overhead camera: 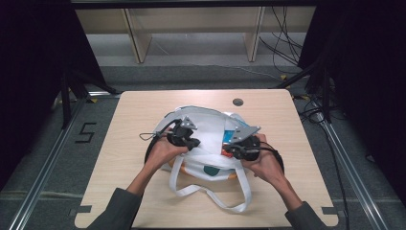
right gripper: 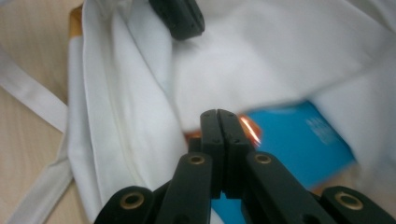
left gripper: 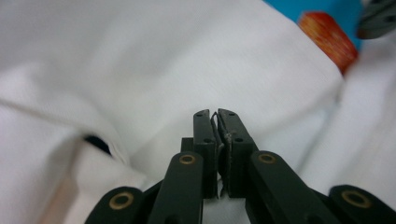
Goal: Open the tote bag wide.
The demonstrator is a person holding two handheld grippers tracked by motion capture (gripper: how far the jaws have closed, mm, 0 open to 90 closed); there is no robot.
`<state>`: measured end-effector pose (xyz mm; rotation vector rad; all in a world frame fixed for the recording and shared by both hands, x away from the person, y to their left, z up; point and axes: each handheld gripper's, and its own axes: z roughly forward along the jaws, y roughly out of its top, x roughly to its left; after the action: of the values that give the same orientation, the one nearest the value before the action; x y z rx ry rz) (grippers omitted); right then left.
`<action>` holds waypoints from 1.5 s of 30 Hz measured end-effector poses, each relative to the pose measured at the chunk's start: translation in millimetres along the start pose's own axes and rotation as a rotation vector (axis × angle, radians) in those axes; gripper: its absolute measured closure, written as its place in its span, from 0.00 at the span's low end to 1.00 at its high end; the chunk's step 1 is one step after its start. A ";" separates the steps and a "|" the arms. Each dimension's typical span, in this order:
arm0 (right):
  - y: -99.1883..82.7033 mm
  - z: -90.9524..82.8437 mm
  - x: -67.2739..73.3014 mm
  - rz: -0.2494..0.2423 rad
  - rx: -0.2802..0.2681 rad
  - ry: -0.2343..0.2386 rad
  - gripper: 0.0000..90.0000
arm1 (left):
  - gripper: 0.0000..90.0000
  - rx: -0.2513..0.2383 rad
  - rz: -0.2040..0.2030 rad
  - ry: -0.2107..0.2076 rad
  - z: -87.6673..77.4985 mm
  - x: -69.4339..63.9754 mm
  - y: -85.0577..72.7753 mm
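Mid-table, toward the near edge, the left gripper point(left gripper: 215, 114) pinches the white bag point(overhead camera: 210, 127), likely steadying it; right gripper point(right gripper: 218, 113) is closed, seemingly empty, over the blue box point(right gripper: 299, 135)

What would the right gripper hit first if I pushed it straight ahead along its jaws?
Most likely the orange item just past the shut right gripper, with the blue box beside it inside the white bag. Depth is unclear.
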<state>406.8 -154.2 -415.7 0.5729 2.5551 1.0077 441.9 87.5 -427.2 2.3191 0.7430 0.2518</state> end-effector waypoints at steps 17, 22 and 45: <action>43.3 54.9 -70.7 0.023 0.203 -0.223 1.00 | 0.99 0.079 0.017 -0.118 -23.6 -12.6 -50.6; 37.5 65.2 -102.3 0.081 0.278 -0.314 1.00 | 1.00 0.049 0.017 -0.128 -26.8 -16.5 -60.8; -10.7 -14.2 -20.6 0.014 0.164 -0.106 1.00 | 0.91 -0.072 -0.111 0.135 -8.4 39.6 -4.3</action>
<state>415.7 -179.3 -410.1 0.6699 2.5571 0.7551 469.3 117.4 -424.6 2.2007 0.9117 0.3815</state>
